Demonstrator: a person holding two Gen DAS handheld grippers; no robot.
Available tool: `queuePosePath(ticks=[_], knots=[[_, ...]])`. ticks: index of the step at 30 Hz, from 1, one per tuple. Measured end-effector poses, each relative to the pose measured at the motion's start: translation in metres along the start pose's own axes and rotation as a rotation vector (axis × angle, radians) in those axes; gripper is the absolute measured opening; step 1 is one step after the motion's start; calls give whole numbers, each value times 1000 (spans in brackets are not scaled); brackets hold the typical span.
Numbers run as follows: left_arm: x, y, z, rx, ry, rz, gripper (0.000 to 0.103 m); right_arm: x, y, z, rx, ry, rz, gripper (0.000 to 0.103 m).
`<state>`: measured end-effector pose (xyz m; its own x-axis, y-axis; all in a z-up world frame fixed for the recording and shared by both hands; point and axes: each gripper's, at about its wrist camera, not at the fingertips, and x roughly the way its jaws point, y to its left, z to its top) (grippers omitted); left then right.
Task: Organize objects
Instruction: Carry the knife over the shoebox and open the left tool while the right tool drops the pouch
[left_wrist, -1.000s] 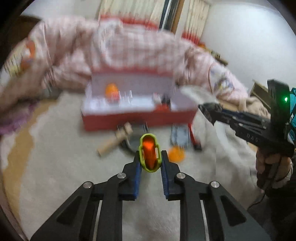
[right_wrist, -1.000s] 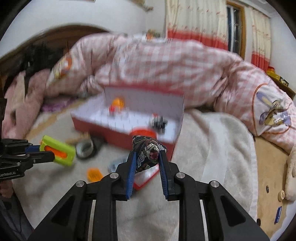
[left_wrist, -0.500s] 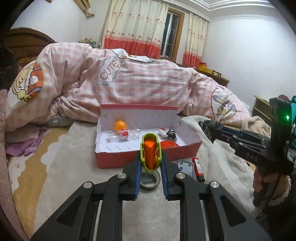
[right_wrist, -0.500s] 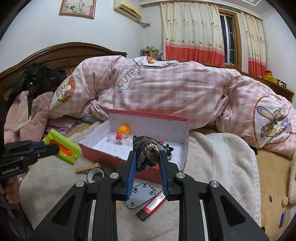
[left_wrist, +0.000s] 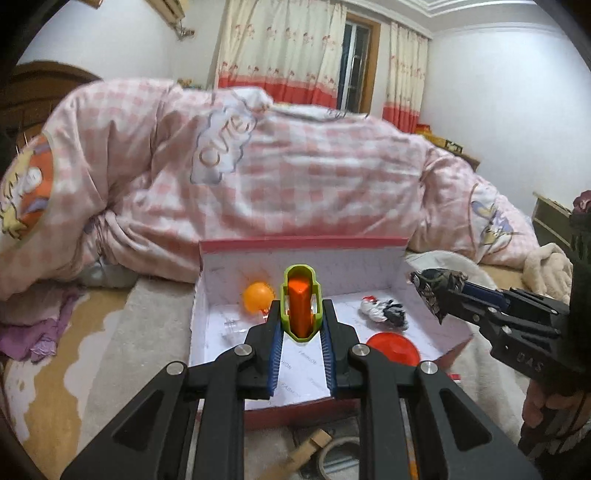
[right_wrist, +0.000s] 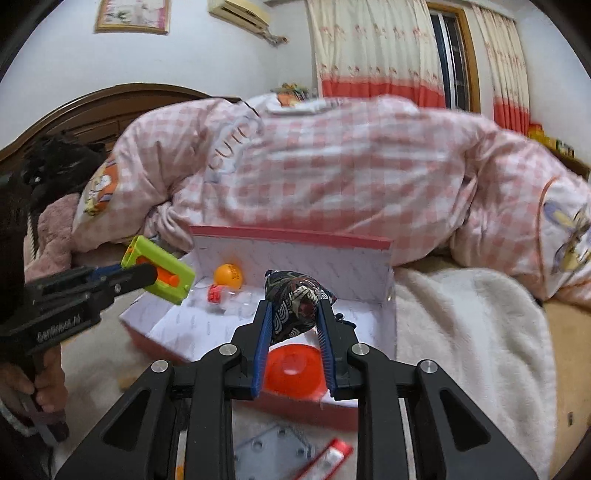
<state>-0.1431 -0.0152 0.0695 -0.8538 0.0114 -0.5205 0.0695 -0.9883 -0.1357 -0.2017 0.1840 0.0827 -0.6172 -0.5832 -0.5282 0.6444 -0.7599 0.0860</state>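
Observation:
My left gripper (left_wrist: 300, 319) is shut on a green and orange toy (left_wrist: 299, 302) and holds it over the open red box (left_wrist: 373, 243). My right gripper (right_wrist: 293, 314) is shut on a dark patterned pouch (right_wrist: 295, 301) above the box's right end (right_wrist: 388, 317). The box holds an orange ball (left_wrist: 258, 297), a red disc (left_wrist: 393, 347), a small black-and-white toy (left_wrist: 384, 312) and a small clear bottle (right_wrist: 221, 295). The right gripper with the pouch (left_wrist: 436, 288) shows in the left view. The left gripper with the toy (right_wrist: 162, 269) shows in the right view.
The box sits on a cream blanket (right_wrist: 461, 332) in front of a pink checked quilt (left_wrist: 295, 166). In front of the box lie a wooden block (left_wrist: 310, 448), a tape roll (left_wrist: 340, 458), a grey plate (right_wrist: 273, 454) and a red tube (right_wrist: 328, 458).
Both grippers have moved forward toward the box and now hold their objects over its inside. Both grips are unchanged.

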Motion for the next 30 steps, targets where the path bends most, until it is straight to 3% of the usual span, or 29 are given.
queuePosePath(ticks=[7, 16, 21, 30], knots=[[25, 7, -12, 57, 48, 19, 18, 30, -8, 0, 63, 49, 17, 25], [33, 11, -15, 41, 94, 12, 18, 39, 2, -8, 14, 80, -4, 25], [44, 8, -22, 39, 137, 10, 18, 56, -3, -18, 19, 187, -44, 26], [42, 8, -22, 28, 139, 13, 19, 54, -1, -20, -4, 172, -56, 26]])
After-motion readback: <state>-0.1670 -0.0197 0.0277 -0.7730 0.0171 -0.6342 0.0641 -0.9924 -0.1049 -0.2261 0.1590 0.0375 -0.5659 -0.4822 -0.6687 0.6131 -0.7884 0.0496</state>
